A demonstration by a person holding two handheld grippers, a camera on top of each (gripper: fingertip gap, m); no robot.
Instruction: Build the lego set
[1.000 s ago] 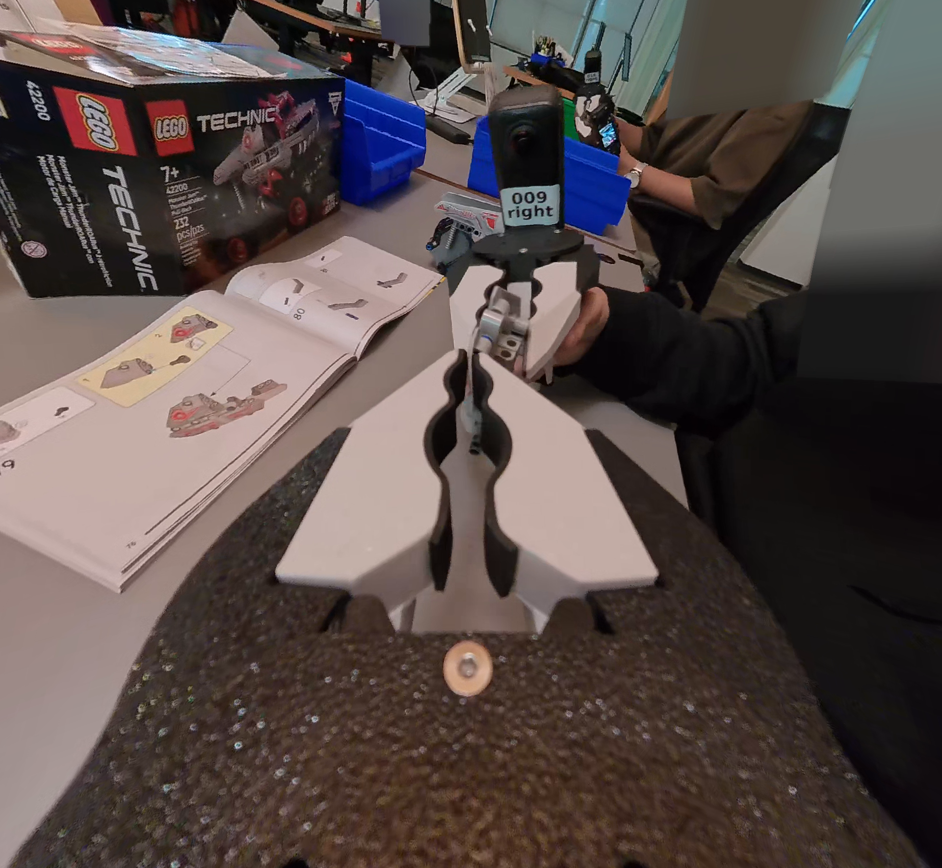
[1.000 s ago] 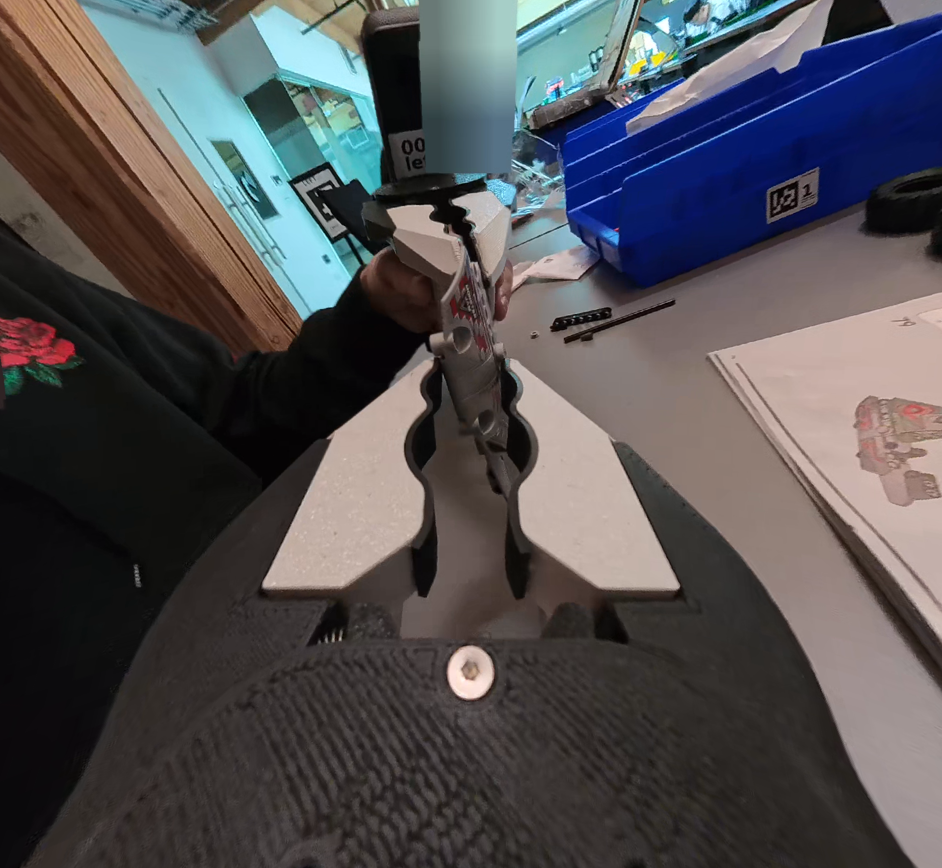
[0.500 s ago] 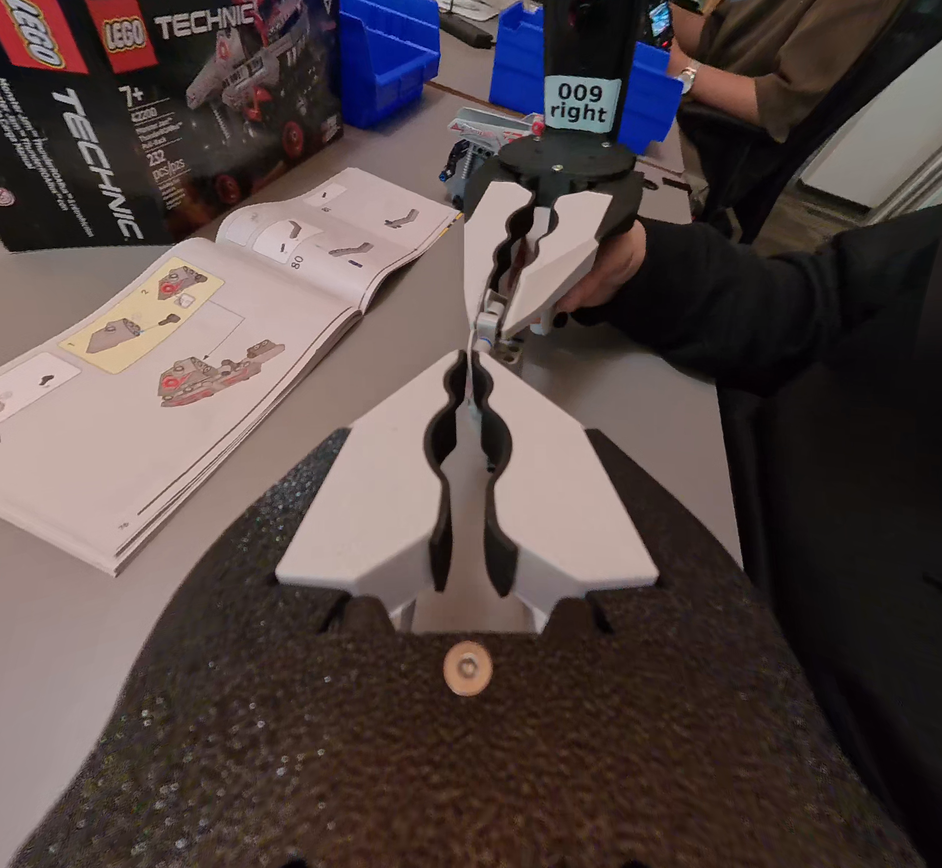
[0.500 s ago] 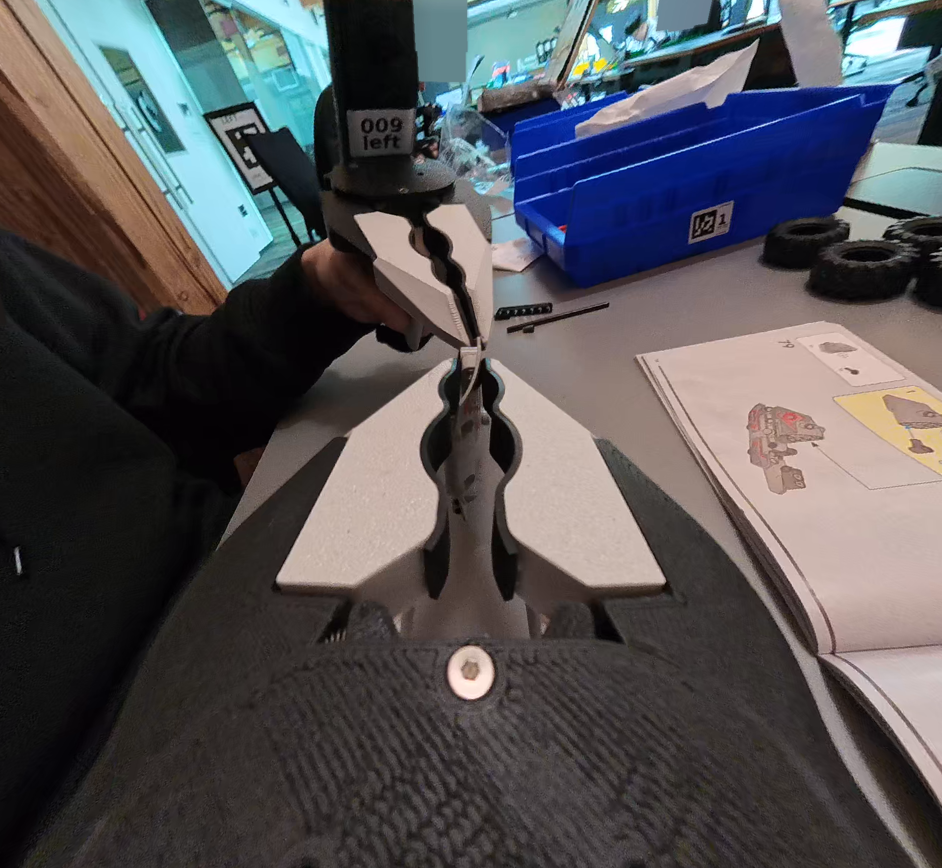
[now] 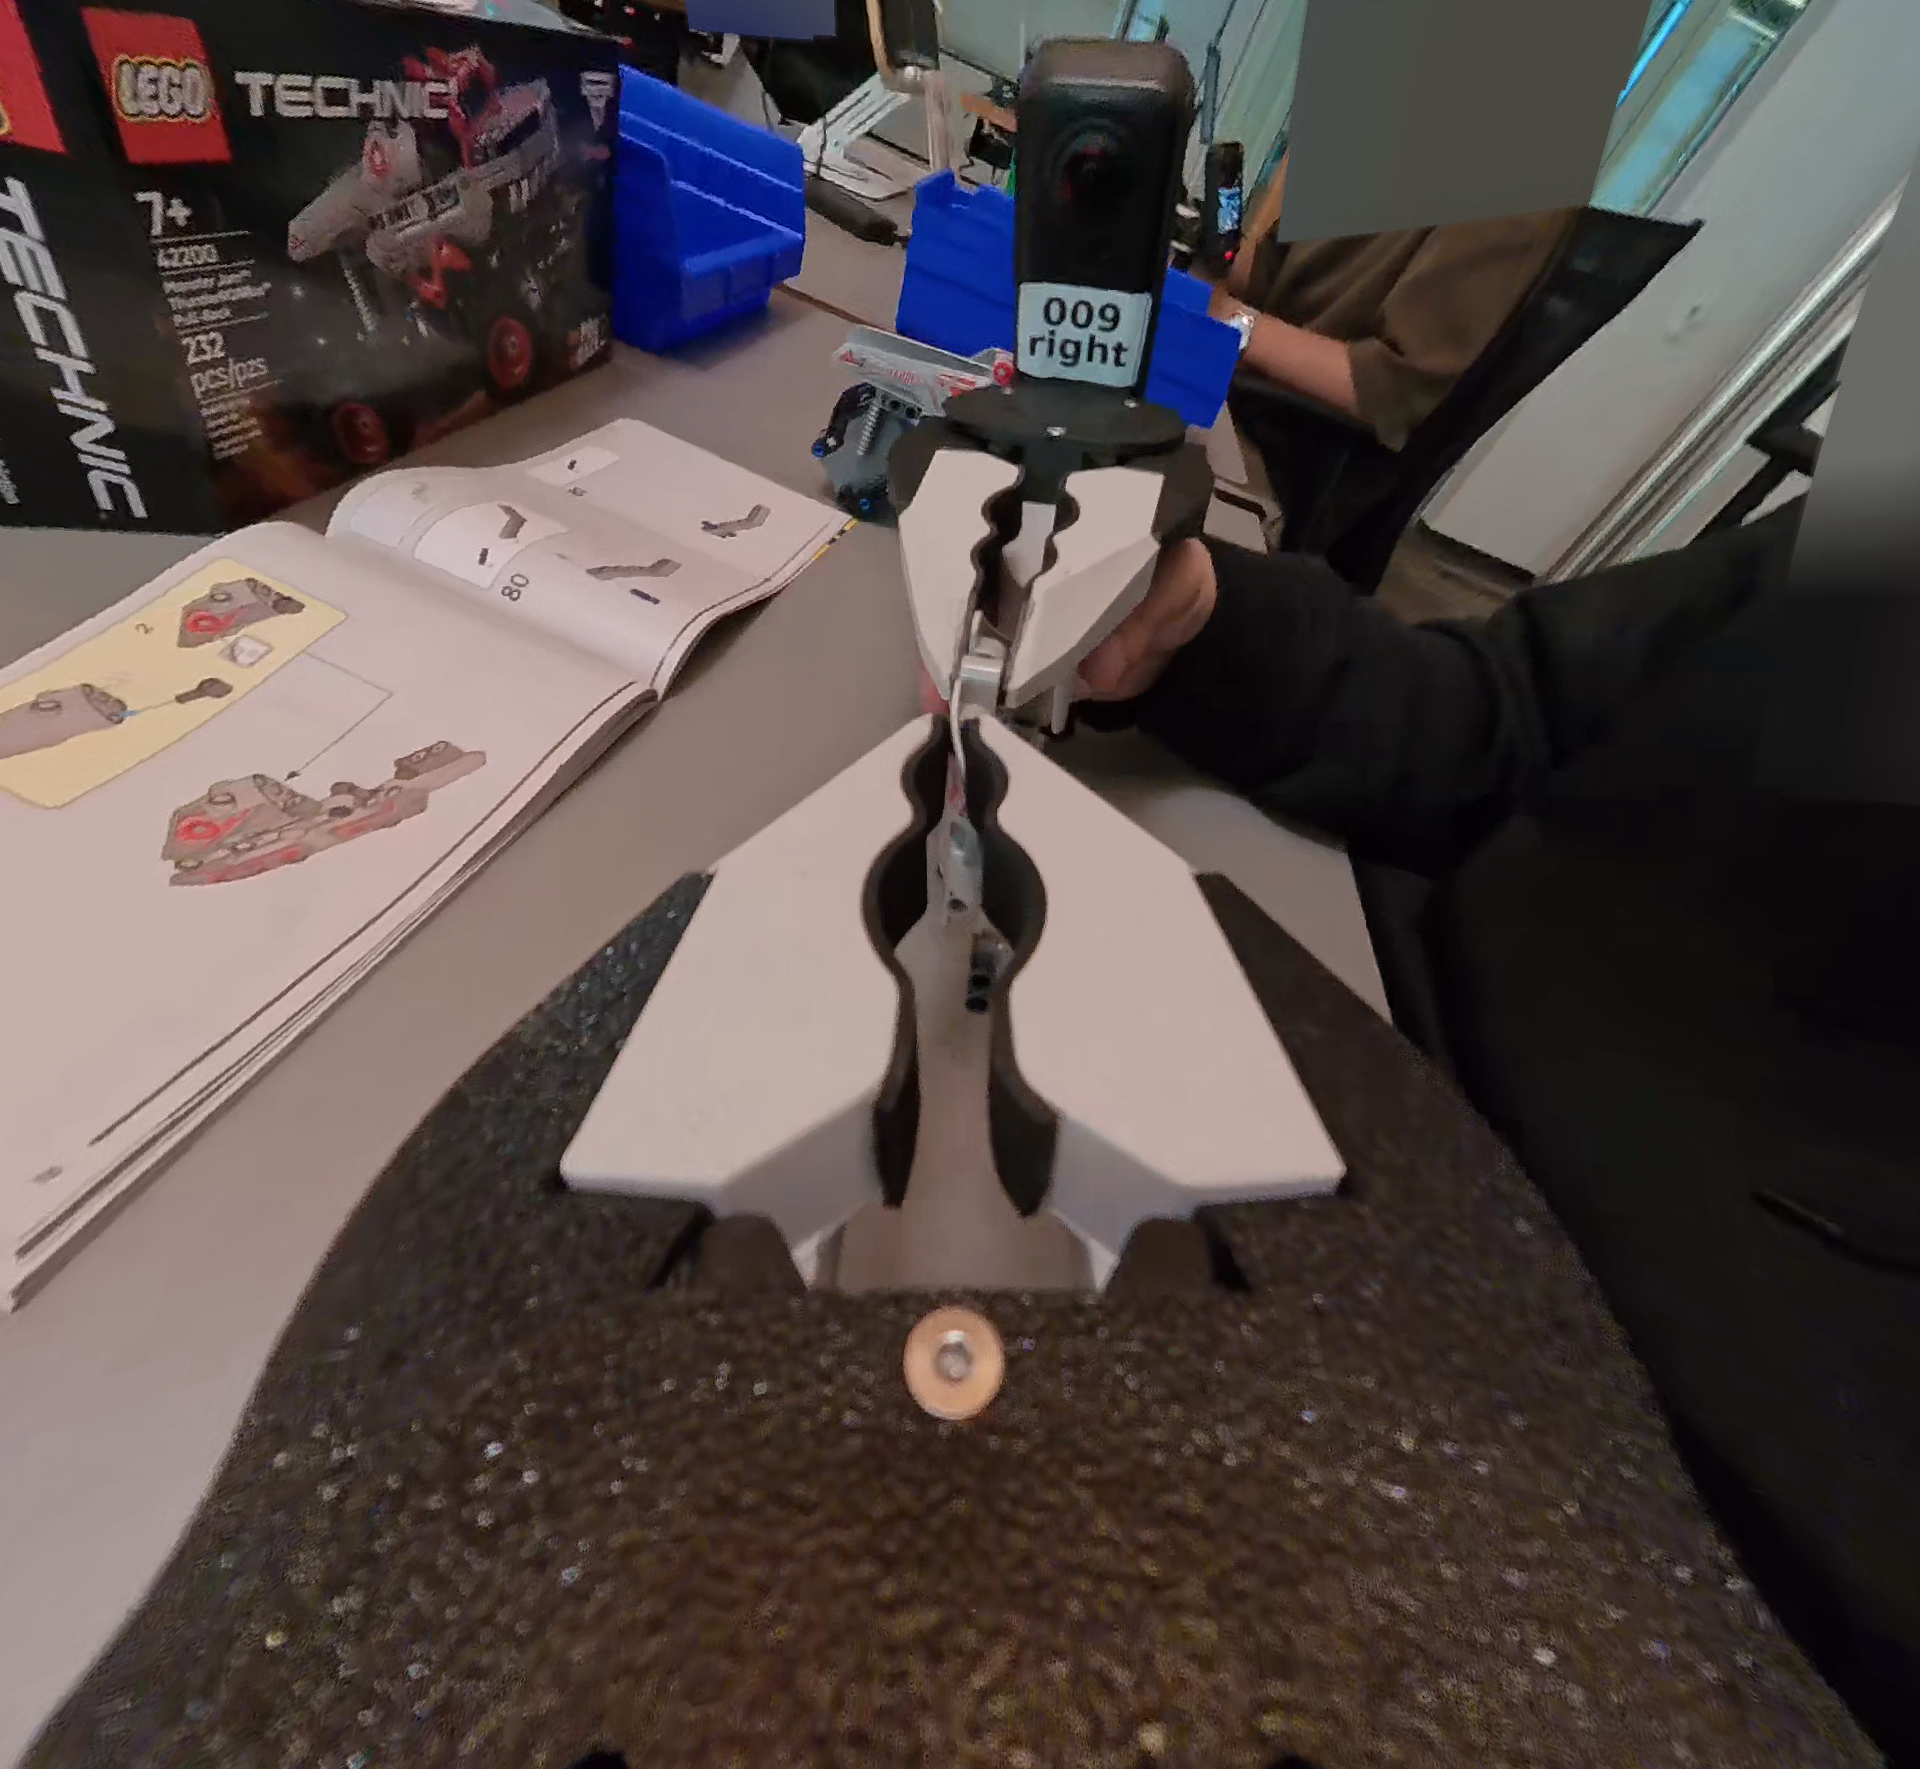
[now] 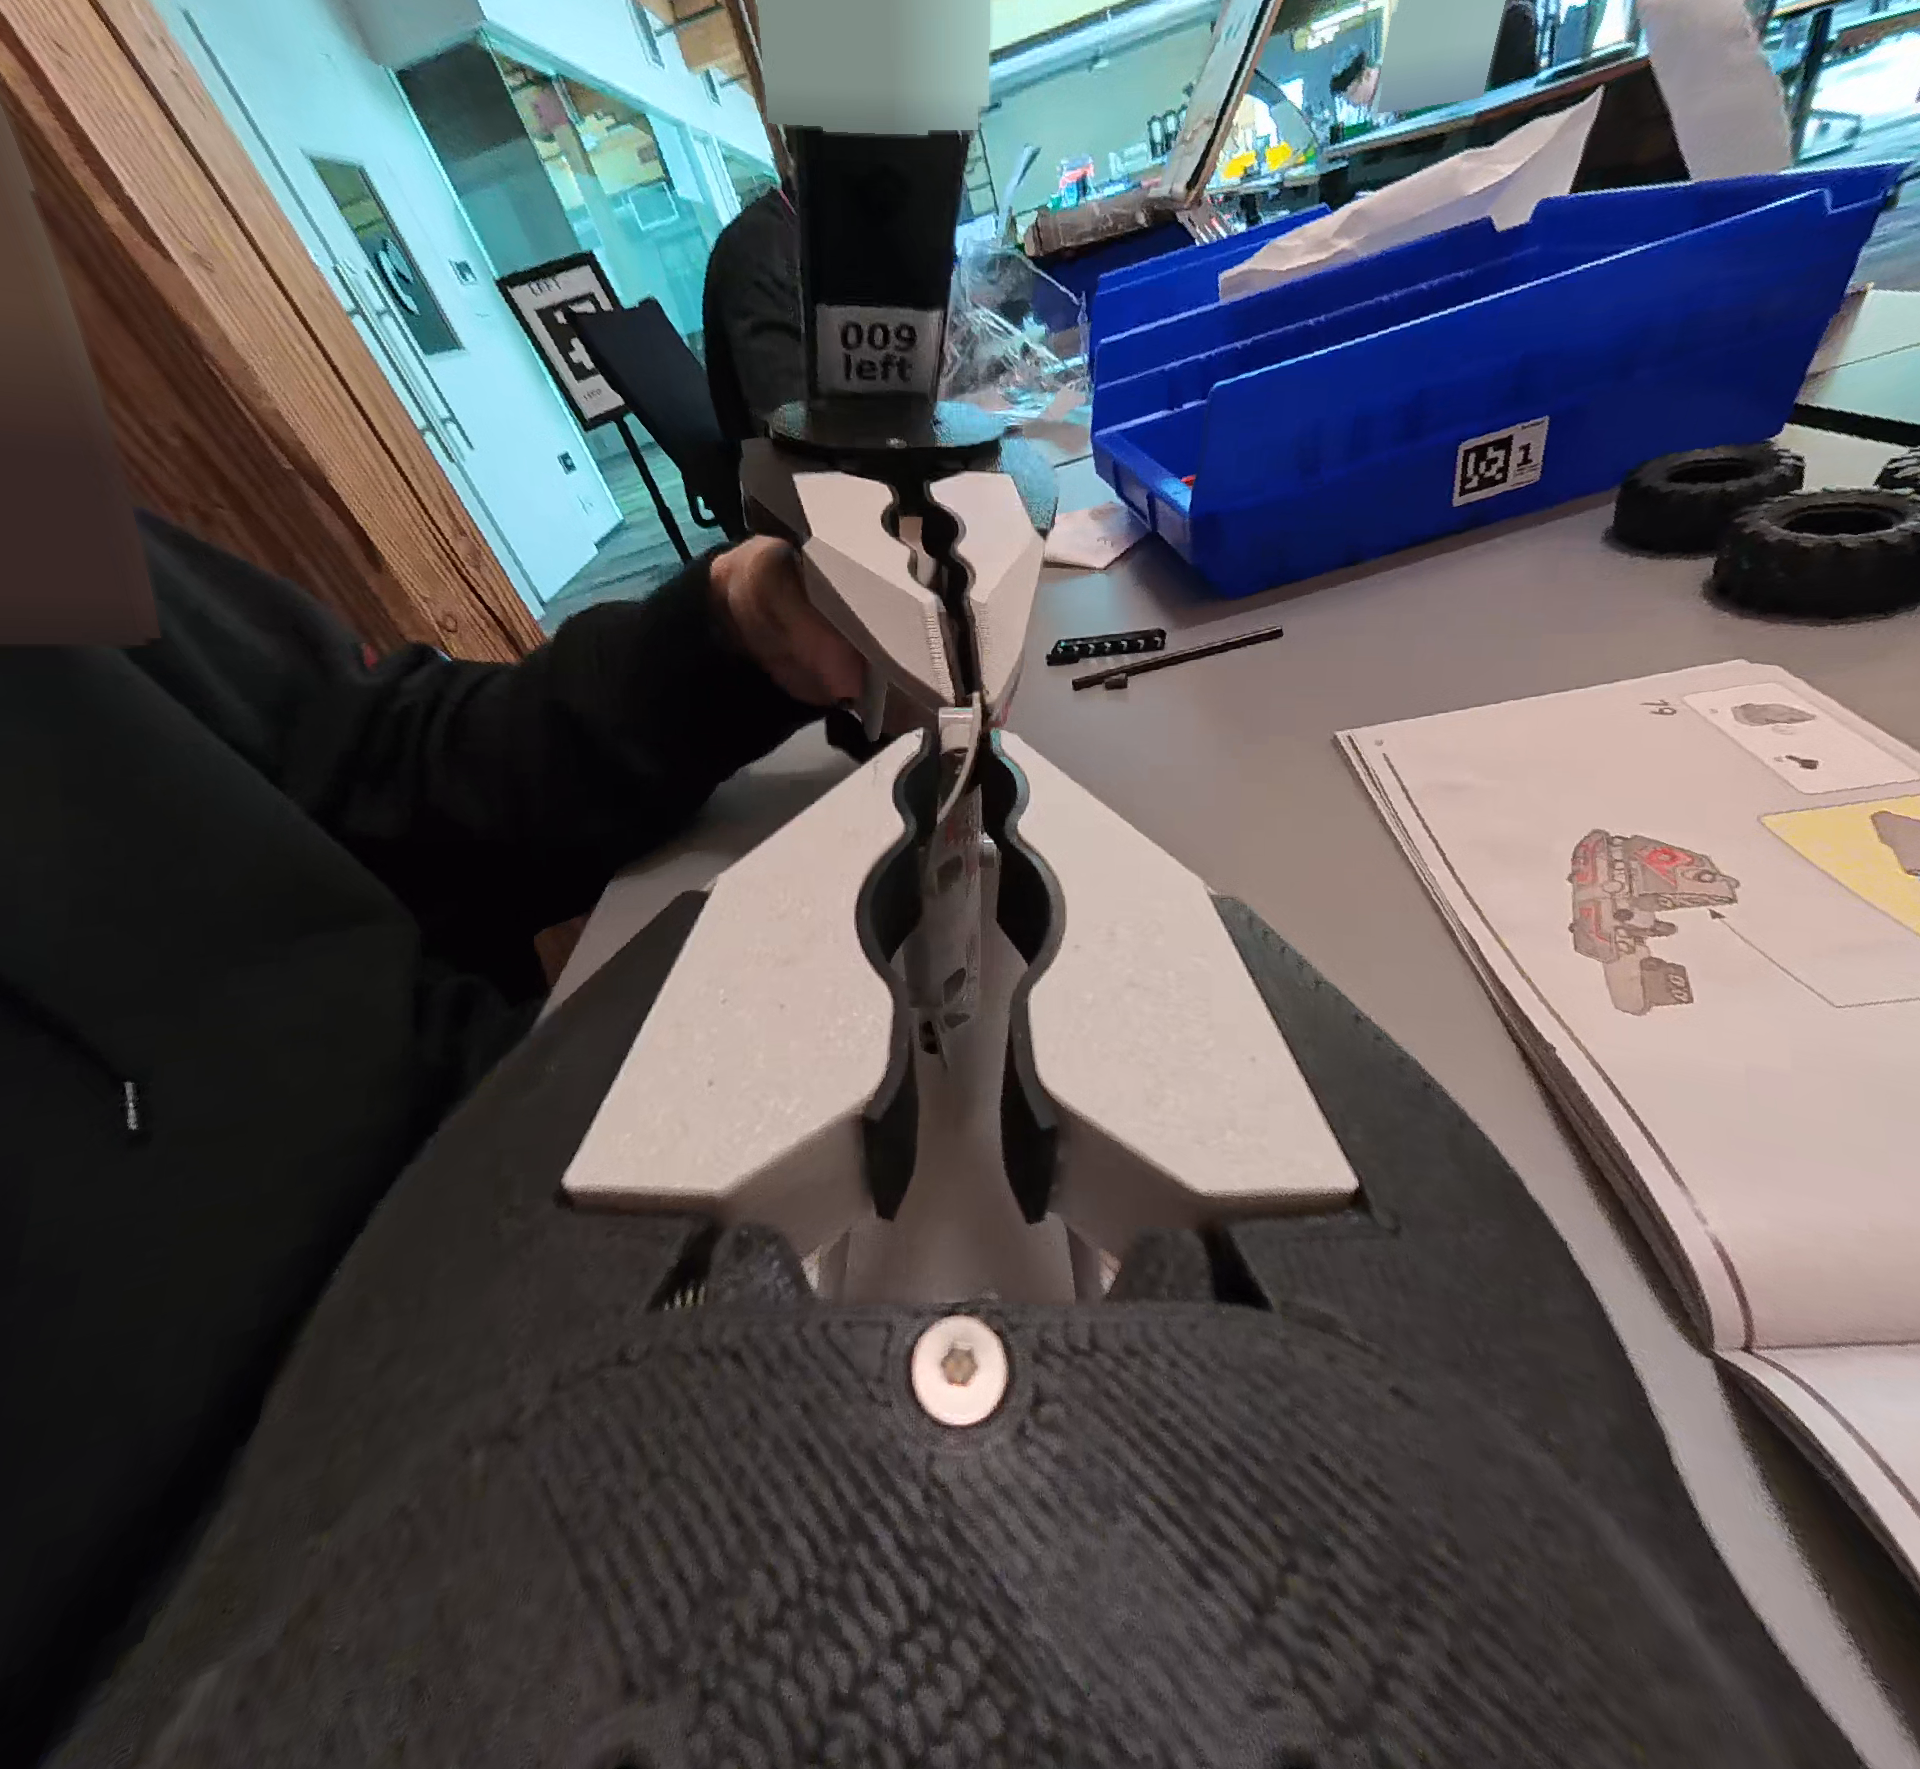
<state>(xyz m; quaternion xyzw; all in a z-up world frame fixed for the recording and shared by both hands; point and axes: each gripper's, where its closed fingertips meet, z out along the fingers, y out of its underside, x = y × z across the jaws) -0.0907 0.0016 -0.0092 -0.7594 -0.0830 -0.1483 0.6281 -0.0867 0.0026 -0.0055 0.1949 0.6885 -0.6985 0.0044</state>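
Observation:
My left gripper and right gripper face each other tip to tip above the grey table's near edge. The right gripper is shut on a grey lego panel with red markings, which lies lengthwise between its fingers. The left gripper is shut on a small grey lego piece with a black pin at its near end. The two parts meet where the fingertips meet; the joint itself is hidden. In the left wrist view the right gripper shows, in the right wrist view the left gripper.
An open instruction booklet lies on the table, with the lego box behind it. Blue bins, a partly built model, black tyres and a black beam and axle lie farther back. A person sits beyond. Less than 4 cm separates the two grippers' tips.
The grippers have swung to line up tip to tip. The grey panel sits deeper between my right fingers than a second ago. Both grippers stay shut.

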